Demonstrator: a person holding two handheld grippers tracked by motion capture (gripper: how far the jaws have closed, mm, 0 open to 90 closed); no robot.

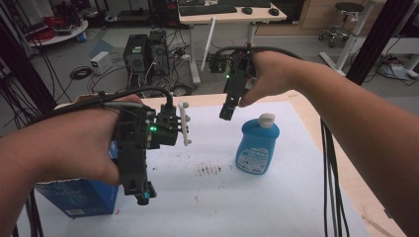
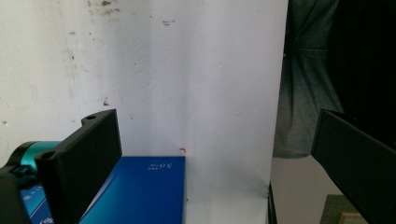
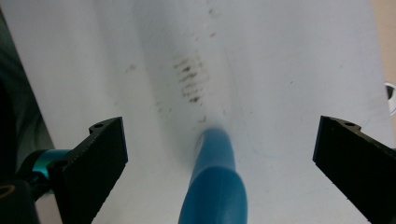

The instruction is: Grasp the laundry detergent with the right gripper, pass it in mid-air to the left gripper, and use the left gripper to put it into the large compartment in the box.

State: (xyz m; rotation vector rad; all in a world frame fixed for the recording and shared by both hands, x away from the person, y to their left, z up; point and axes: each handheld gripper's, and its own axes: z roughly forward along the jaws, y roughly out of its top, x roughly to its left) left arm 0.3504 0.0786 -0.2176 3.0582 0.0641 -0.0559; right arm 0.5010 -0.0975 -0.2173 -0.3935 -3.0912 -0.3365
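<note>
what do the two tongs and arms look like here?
Both tongs are black boxy handheld units. The left tongs have a green LED, a teal fitting near the tip and a white pegged bar on the side. The right tongs also show a green light. Black cables trail from each. Jaws are flat black ribbed pads with screw holes. Forearms are bare, no sleeves.

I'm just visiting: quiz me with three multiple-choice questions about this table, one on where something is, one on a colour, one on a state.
1. Where is the blue box?
A. near left corner of the table
B. far right corner
C. on the floor

2. What colour is the bottle?
A. red
B. blue
C. green

3. How are the right gripper jaws?
A. shut on the bottle
B. wide open
C. shut on the box

Answers: 1 A, it sits under the left gripper; 2 B, blue body, white cap; 3 B, the jaws stand apart above the bottle.
</note>
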